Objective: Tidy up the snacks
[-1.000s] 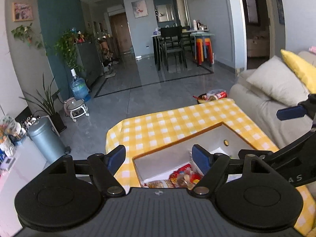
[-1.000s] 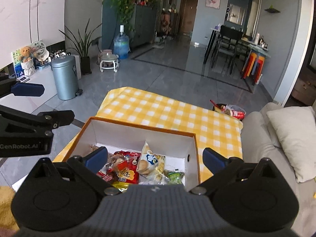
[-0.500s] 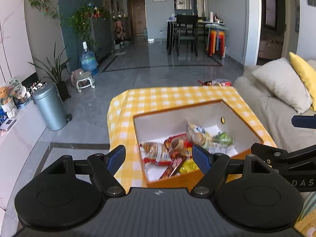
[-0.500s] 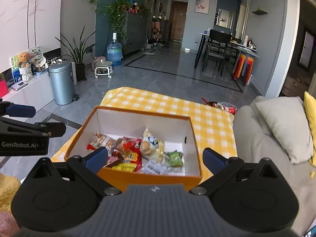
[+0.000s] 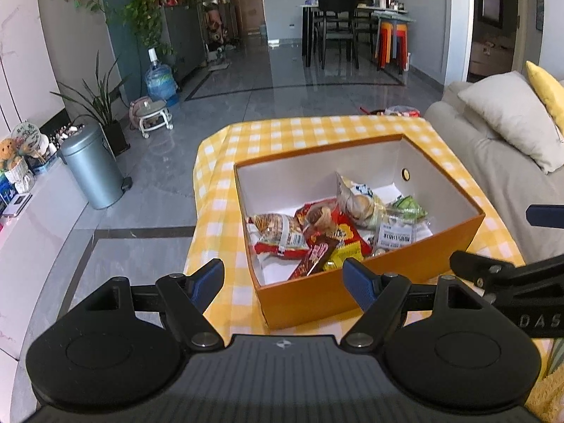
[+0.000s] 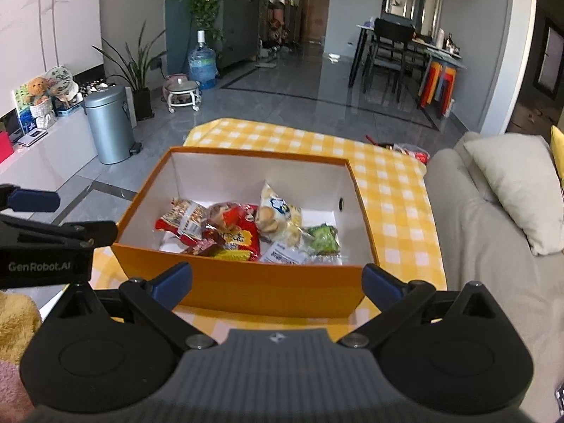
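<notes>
An orange box (image 5: 405, 268) with a white inside stands on the yellow checked tablecloth (image 5: 317, 130); it also shows in the right wrist view (image 6: 246, 282). Several snack packs lie in it: a red pack (image 6: 236, 236), a pale bun pack (image 6: 278, 218), a green pack (image 6: 322, 239) and a striped pack (image 5: 278, 229). My left gripper (image 5: 283, 278) is open and empty, held back from the box's near left corner. My right gripper (image 6: 276, 282) is open and empty, in front of the box's near wall.
A grey sofa (image 6: 493, 246) with a beige cushion (image 6: 521, 190) runs along the right. A grey bin (image 6: 109, 123), plants and a water bottle (image 6: 201, 63) stand at the left. A dining table with chairs (image 5: 338, 28) is at the back.
Both grippers have pulled back and up from over the box. The whole box with its snacks now shows in front of them. Both stay open.
</notes>
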A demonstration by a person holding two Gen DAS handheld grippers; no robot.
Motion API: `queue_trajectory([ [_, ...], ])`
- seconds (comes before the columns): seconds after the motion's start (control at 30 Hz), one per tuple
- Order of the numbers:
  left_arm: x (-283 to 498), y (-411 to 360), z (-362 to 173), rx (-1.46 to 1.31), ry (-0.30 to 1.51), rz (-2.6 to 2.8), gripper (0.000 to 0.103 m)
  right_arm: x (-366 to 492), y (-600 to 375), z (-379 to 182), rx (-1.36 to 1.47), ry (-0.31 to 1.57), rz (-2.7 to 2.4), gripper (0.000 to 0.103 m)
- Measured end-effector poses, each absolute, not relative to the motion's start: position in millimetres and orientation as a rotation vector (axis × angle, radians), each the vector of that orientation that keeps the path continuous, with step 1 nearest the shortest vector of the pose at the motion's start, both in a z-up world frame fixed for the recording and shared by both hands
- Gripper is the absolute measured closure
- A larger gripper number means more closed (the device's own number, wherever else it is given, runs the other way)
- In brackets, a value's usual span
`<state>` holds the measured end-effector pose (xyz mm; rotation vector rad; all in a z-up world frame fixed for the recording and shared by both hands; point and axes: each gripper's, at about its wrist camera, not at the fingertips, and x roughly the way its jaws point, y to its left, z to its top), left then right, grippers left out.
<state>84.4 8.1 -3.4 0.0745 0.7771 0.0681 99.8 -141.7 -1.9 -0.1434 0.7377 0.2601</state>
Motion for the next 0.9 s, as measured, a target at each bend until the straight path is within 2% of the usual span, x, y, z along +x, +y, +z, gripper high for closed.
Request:
queue_trajectory([
  [0.9,86.5,4.3,-3.1,0.075,0.8,0.073,0.013,104.7,-143.7,-2.2,-0.121,0.761,0.24,0.004],
])
